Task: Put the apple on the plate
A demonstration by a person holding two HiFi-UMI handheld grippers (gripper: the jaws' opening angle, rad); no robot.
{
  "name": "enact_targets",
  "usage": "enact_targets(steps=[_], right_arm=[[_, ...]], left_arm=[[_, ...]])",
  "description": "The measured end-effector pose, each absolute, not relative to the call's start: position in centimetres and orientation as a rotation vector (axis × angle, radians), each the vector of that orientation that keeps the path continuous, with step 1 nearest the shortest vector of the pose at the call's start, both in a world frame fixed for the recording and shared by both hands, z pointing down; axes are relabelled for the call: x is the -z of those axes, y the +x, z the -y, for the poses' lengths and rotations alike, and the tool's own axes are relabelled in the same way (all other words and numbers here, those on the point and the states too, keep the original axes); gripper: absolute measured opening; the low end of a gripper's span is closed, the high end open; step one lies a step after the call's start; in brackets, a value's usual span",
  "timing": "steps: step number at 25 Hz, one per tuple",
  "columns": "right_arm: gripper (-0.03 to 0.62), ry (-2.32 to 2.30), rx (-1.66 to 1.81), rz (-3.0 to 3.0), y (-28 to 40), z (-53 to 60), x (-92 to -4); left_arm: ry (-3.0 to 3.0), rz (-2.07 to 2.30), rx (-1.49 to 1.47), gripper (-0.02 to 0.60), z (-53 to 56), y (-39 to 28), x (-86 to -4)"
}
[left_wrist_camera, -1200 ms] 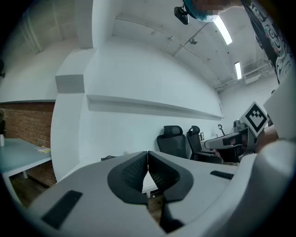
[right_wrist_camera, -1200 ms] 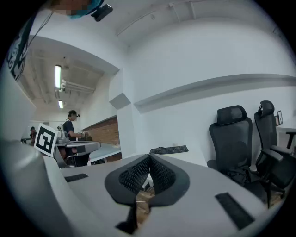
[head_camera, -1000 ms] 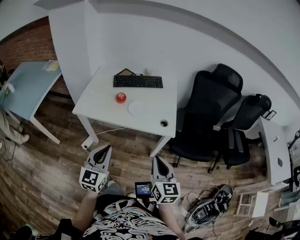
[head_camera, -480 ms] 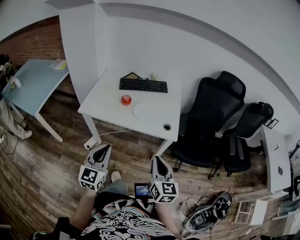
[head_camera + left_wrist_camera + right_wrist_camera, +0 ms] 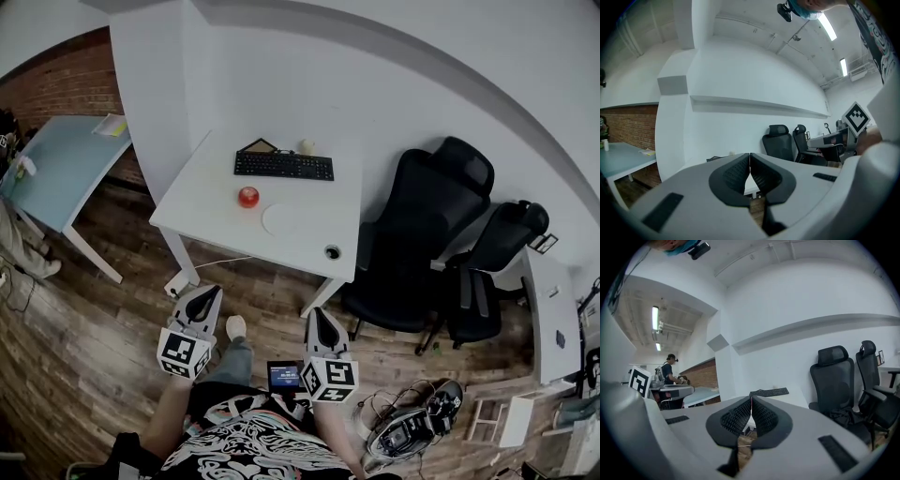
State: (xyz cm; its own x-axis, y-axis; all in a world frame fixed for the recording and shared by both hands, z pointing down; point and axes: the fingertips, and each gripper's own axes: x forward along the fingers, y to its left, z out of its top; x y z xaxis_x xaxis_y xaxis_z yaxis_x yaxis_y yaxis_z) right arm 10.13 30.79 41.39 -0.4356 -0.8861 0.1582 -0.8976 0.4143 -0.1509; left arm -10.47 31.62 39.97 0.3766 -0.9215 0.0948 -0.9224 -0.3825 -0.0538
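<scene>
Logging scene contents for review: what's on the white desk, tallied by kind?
Apple: 1
Plate: 1
Keyboard: 1
Small pale item behind it: 1
Dark flat item behind it: 1
Total: 5

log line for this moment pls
apple: on white desk beside plate, not on it | left gripper: shut, empty | right gripper: shut, empty | both short of desk

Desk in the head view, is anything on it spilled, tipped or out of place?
Nothing stands out. The apple rests on the desk beside the empty plate, and the keyboard lies along the back edge.
</scene>
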Motion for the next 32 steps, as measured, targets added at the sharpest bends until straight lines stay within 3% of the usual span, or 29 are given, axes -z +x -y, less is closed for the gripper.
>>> enact_targets(steps=[32], right_arm=[[0.029,1.561,-0.411,2.549,2.9,0.8,-44.8]], left_arm=[[2.585,1.601,-0.265,0.017,3.1,-16.8,-44.6]])
